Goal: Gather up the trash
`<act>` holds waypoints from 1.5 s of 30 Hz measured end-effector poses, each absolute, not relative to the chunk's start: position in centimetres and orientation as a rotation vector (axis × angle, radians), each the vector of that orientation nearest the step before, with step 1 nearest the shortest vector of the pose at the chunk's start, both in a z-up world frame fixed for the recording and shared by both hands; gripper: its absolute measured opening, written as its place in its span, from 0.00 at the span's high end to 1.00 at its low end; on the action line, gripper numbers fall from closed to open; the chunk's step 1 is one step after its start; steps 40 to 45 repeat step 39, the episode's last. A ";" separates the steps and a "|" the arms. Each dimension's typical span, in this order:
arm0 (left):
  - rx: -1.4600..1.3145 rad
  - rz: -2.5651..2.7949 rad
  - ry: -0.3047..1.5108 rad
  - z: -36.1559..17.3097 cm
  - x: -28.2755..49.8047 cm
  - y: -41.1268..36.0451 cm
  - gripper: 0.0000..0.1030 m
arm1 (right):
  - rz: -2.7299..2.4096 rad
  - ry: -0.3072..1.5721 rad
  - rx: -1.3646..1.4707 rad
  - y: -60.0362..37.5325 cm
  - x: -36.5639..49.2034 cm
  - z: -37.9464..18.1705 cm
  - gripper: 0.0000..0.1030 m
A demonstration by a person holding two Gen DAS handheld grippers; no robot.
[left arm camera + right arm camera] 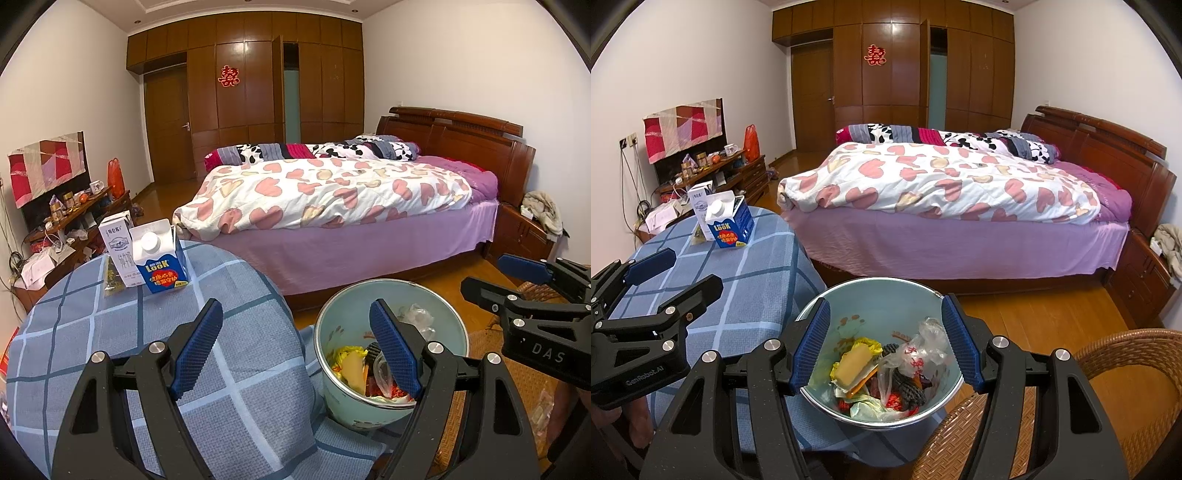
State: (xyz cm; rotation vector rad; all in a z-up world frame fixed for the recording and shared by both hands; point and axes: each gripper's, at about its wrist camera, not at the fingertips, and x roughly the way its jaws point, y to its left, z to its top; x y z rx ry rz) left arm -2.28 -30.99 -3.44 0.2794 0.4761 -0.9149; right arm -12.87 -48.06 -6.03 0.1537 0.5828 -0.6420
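Now we have both grippers hanging free near the trash bin point(875, 354), and nothing is held in either. Our left gripper point(295, 350) is spread wide, one finger over the blue checked surface point(110, 350) and the other over the bin's mouth. Our right gripper point(884, 349) is also released, its fingers standing apart just over the two sides of the bin's rim.

The bin sits on the floor, touching the cloth that hangs from the surface, and it already has rubbish inside — a yellow wrapper, a clear plastic bag with red print, something dark and knitted. So we judge that one drop is finished and the next pick is in hand.

Away from the bin, at the far edge of the surface, there stand a blue carton point(160, 258) and, just behind it, a white carton point(118, 245); a small flat packet point(112, 277) lies beside them. We think the next move calls for the left gripper to reach away from the bin toward these, close on one carton's sides and carry it back over the bin.

The blue carton reads "LOOK" with Chinese characters in a red patch below. The gripper bodies read "DAS" and "GenRobot.AI". The white carton's print is too small to read.
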 end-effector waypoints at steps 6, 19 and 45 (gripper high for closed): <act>0.271 -0.900 0.477 -3.7 -2.0 -30.5 0.21 | -0.640 0.582 0.153 -48.1 -12.9 -6.0 0.39; 0.272 -0.885 0.474 -3.7 -2.4 -30.9 0.21 | -0.641 0.580 0.153 -47.9 -12.8 -6.0 0.39; 0.291 -0.892 0.489 -4.1 -1.9 -30.3 0.18 | -0.699 0.539 0.221 -50.2 -14.0 -5.8 0.33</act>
